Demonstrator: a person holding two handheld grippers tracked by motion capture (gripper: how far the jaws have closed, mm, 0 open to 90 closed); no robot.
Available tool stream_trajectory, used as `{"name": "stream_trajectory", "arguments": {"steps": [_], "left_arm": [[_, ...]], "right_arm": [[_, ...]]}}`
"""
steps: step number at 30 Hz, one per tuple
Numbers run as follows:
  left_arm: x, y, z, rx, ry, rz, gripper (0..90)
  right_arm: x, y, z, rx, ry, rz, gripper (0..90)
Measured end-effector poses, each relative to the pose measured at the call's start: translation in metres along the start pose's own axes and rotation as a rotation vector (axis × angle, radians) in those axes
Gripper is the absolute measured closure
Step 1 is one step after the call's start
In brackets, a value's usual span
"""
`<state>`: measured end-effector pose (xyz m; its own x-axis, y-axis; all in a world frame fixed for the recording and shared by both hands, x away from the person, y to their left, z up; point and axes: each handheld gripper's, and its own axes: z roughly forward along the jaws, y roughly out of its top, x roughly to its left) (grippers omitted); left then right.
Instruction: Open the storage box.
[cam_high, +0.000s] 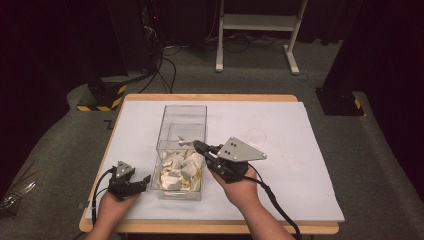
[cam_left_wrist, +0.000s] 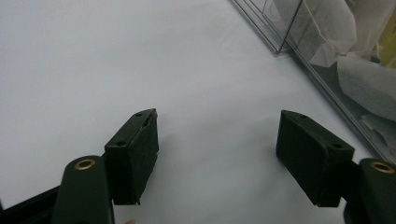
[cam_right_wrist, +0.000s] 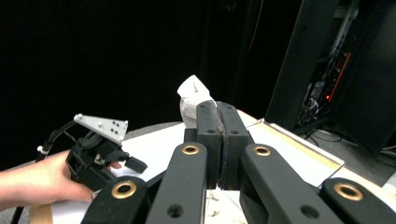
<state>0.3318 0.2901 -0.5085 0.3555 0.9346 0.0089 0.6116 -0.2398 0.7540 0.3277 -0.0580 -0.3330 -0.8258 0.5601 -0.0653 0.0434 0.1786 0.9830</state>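
A clear plastic box (cam_high: 181, 120) stands on the white table cover, its near half heaped with small white paper packets (cam_high: 177, 167). Over the box's right wall my right gripper (cam_high: 196, 145) is shut on one white packet (cam_high: 186, 141), which hangs above the pile. In the right gripper view that packet (cam_right_wrist: 191, 95) sticks up behind the closed jaws of my right gripper (cam_right_wrist: 217, 109). My left gripper (cam_high: 145, 179) rests low by the box's left front corner. Its jaws (cam_left_wrist: 217, 135) stand open over bare white surface with nothing between them, the box wall (cam_left_wrist: 327, 88) to their right.
The white cover (cam_high: 295, 150) lies on a wooden table (cam_high: 210, 97) with bare room on both sides of the box. Beyond the table are a white frame's legs (cam_high: 255, 22) and dark equipment with cables (cam_high: 150, 45). A cable trails from each gripper.
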Motion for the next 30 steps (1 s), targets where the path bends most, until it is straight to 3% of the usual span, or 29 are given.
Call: {"name": "stream_trajectory", "arguments": {"steps": [12, 30], "left_arm": [[0.000, 0.000, 0.000, 0.000, 0.001, 0.001, 29.9], [0.000, 0.000, 0.000, 0.000, -0.002, -0.005, 29.9]], "right_arm": [[-0.008, 0.019, -0.014, -0.039, -0.031, -0.015, 89.1], [-0.022, 0.018, -0.028, -0.004, -0.082, -0.025, 89.3]]}}
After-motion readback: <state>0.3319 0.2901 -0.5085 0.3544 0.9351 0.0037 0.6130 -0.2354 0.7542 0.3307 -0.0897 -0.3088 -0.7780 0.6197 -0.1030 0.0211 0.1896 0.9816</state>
